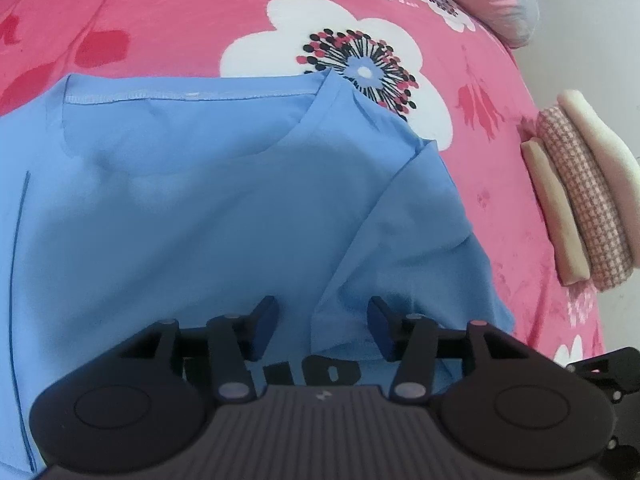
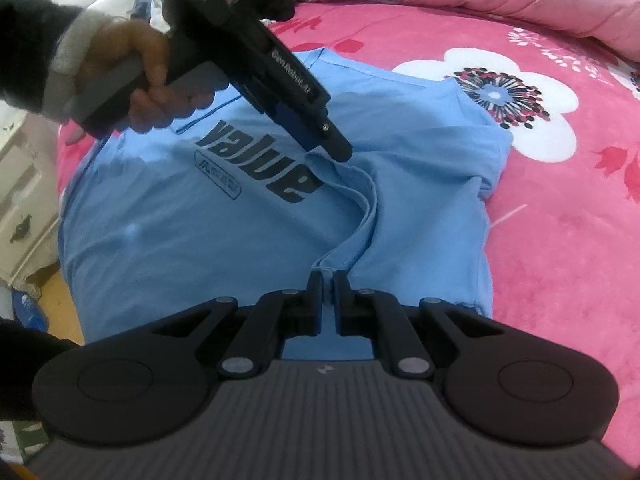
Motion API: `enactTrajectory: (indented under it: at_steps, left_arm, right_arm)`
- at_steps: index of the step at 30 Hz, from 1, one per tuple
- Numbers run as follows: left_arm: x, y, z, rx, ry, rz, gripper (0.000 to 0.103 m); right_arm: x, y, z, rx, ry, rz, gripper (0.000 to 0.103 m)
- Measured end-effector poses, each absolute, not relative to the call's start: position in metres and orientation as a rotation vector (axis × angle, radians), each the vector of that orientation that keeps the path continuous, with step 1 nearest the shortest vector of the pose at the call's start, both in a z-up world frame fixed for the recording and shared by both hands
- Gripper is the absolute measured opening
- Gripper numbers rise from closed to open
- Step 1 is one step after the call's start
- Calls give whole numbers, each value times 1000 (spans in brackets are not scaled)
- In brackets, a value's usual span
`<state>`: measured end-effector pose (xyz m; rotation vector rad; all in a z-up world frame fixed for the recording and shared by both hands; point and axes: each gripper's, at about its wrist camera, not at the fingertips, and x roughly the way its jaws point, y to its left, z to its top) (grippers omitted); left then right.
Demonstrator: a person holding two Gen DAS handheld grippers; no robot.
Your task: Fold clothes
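From my left wrist camera the blue shirt runs off the left edge, and the gripper body covers most of its black lettering. The folded stack is cut by the right edge. From my right wrist camera, the left gripper hides whether its pads press the fabric ridge. The small logo under the print is too blurred to read. The shirt's near hem lies behind my right gripper.
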<state>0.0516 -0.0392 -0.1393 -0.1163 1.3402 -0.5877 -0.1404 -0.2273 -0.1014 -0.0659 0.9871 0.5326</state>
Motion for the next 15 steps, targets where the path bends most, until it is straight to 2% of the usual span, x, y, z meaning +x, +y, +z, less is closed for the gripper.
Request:
enactTrajectory:
  at_steps: [1, 2, 5, 15]
  left_arm:
    - [51, -41, -139, -102, 1331, -578, 41]
    - [50, -43, -139, -81, 1327, -564, 28]
    - [49, -44, -137, -33, 1302, -539, 4]
    - [82, -23, -81, -111, 1141, -490, 1]
  right_arm:
    - [-140, -230, -101, -54, 987, 525, 4]
    - [-139, -233, -101, -41, 987, 516, 4]
    - [-138, -242, -101, 15, 988, 478, 4]
    - [-131, -258, -76, 183, 887, 533, 4]
